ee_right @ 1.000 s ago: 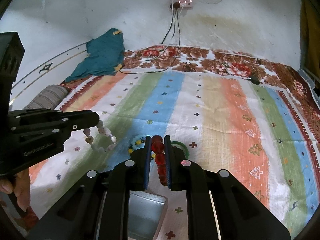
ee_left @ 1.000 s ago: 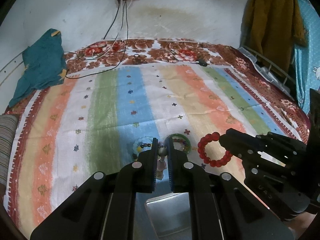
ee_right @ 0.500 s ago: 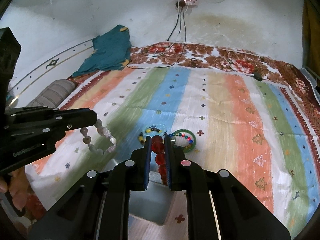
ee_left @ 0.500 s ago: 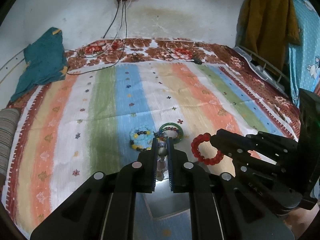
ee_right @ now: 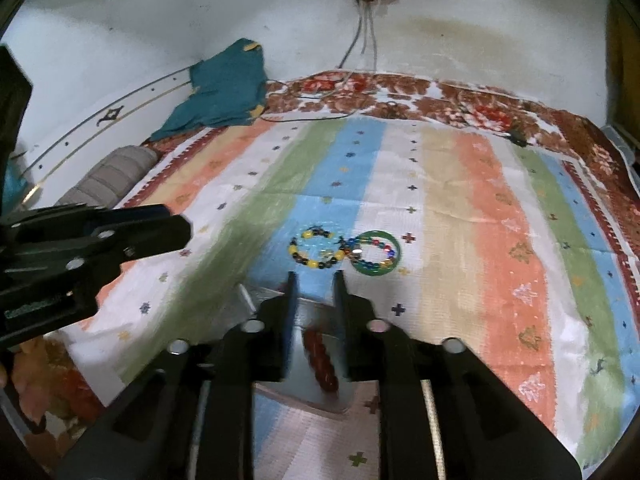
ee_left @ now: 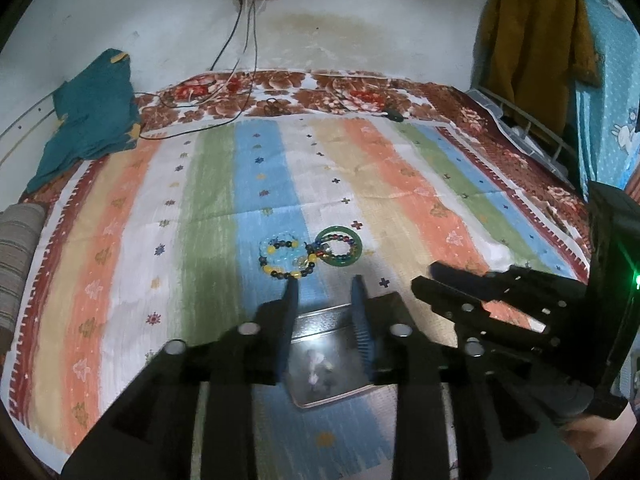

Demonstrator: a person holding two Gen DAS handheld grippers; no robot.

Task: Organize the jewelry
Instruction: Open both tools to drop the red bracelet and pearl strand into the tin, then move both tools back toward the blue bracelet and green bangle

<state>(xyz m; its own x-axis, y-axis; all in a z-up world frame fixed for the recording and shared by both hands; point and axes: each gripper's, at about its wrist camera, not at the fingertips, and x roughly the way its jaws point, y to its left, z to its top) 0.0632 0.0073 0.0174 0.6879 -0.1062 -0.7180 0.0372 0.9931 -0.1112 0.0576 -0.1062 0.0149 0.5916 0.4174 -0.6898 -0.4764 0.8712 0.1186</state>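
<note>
My left gripper (ee_left: 324, 290) hangs over a shallow metal tray (ee_left: 320, 314) on the striped bedspread, its jaws opening with nothing between the pads. A pale beaded bracelet (ee_left: 318, 368) shows blurred in the tray below it. My right gripper (ee_right: 316, 284) is also opening, and a red bead bracelet (ee_right: 322, 360) lies loose below its fingers over the same tray (ee_right: 316, 316). Beyond the tray on the cloth rest a yellow-and-black bead bracelet (ee_left: 282, 258) (ee_right: 316, 252) and a green bangle (ee_left: 339, 247) (ee_right: 376, 254) ringing a multicoloured bead bracelet. Each gripper appears in the other's view (ee_left: 430, 278) (ee_right: 180, 230).
A teal cloth (ee_left: 90, 124) lies at the far left corner of the bed and a striped bolster (ee_left: 18, 252) at the left edge. Cables (ee_left: 224, 96) run from a wall socket across the far end. Clothes (ee_left: 532, 40) hang at the right.
Both grippers drew back from the bracelets on the cloth to above the tray. Both sets of jaws have parted, and the pale bracelet and the red bracelet have left them.
</note>
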